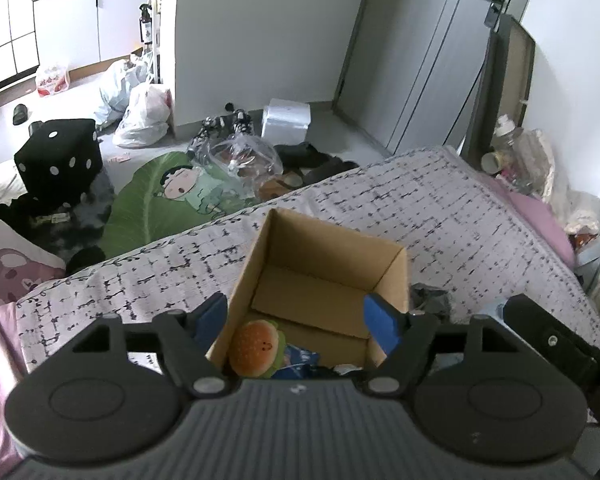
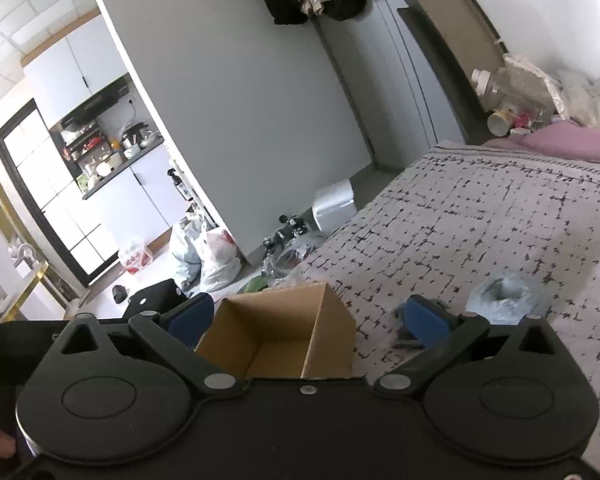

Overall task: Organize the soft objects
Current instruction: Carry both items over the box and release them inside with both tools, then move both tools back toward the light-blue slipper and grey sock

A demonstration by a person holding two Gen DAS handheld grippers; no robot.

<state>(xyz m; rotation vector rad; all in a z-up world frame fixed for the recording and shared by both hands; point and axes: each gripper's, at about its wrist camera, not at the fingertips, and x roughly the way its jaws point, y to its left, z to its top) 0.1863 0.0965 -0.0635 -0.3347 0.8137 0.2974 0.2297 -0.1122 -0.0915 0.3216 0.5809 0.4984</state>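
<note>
An open cardboard box (image 1: 392, 280) stands on the patterned bed cover (image 1: 460, 216). A burger-shaped plush toy (image 1: 256, 347) and a blue soft item (image 1: 298, 362) lie inside it at the near end. My left gripper (image 1: 296, 320) is open and empty, right above the box, its blue pads (image 1: 380, 322) spread to either side. My right gripper (image 2: 306, 318) is open and empty over the same box (image 2: 332, 332). A light blue soft bundle (image 2: 504, 296) and a dark grey cloth (image 2: 404, 336) lie on the cover (image 2: 480, 216) to the right of the box. The grey cloth also shows in the left wrist view (image 1: 432, 298).
The floor beyond the bed holds a black dice cushion (image 1: 60, 156), a green leaf-shaped cushion (image 1: 168, 196), plastic bags (image 1: 144, 114) and shoes (image 1: 312, 160). A pink pillow (image 2: 560, 144), a jar (image 2: 496, 82) and bags crowd the bed's far right corner. A door (image 1: 412, 48) stands behind.
</note>
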